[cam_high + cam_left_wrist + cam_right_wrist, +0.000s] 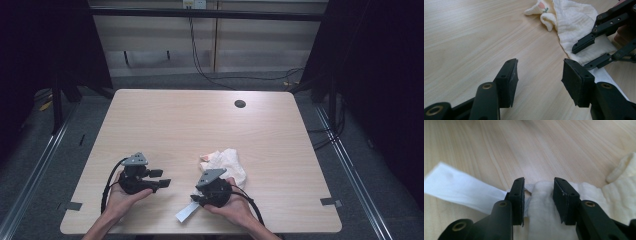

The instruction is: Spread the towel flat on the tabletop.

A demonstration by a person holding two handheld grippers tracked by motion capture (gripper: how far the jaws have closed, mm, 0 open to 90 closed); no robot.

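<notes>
The right gripper (539, 200) pinches a fold of the crumpled cream muslin cloth (227, 162). The left gripper (539, 82) hangs released beside it. Next, likely, it must seize another edge.

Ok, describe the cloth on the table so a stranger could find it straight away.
Start at the light wooden table and go to its near edge, just beyond the right gripper. There lies the cloth, a crumpled cream muslin with a fold between that gripper's fingers. Its soft rumpled weave and small pink print at one corner set it apart from the flat, smooth white strip beside it.
</notes>
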